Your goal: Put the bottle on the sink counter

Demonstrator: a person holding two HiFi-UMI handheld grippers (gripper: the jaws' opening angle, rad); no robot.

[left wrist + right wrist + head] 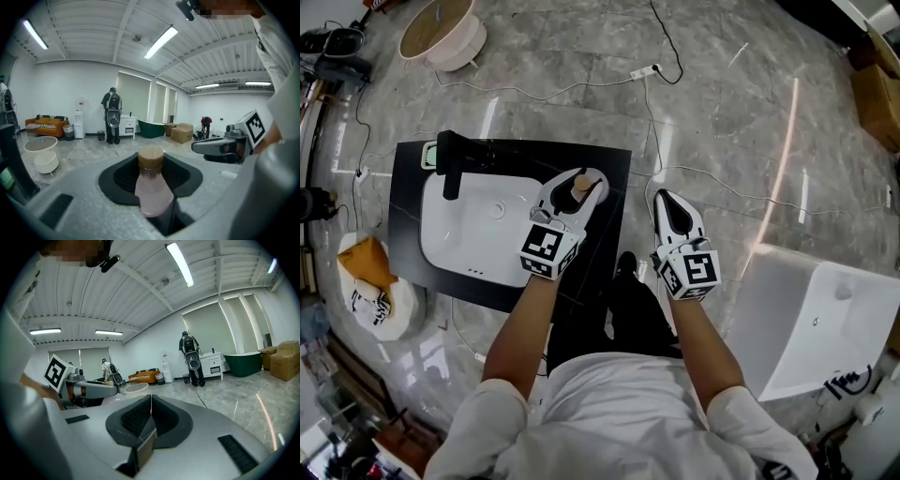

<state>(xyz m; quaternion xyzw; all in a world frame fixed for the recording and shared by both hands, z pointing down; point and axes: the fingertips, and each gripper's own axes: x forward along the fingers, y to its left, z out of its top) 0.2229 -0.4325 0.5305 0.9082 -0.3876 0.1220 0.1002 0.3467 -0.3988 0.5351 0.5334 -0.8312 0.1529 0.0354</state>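
Left claw (577,193): I grip the pink bottle (151,190).
Bottle: between my jaws, brown cap past them.
Right claw (150,404): closed, empty.

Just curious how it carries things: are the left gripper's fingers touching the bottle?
Touching. The left gripper view shows the bottle pinched between the left gripper's fingers.

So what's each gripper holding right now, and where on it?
Left gripper holds the bottle by its body, below the cap; right gripper shut and empty.
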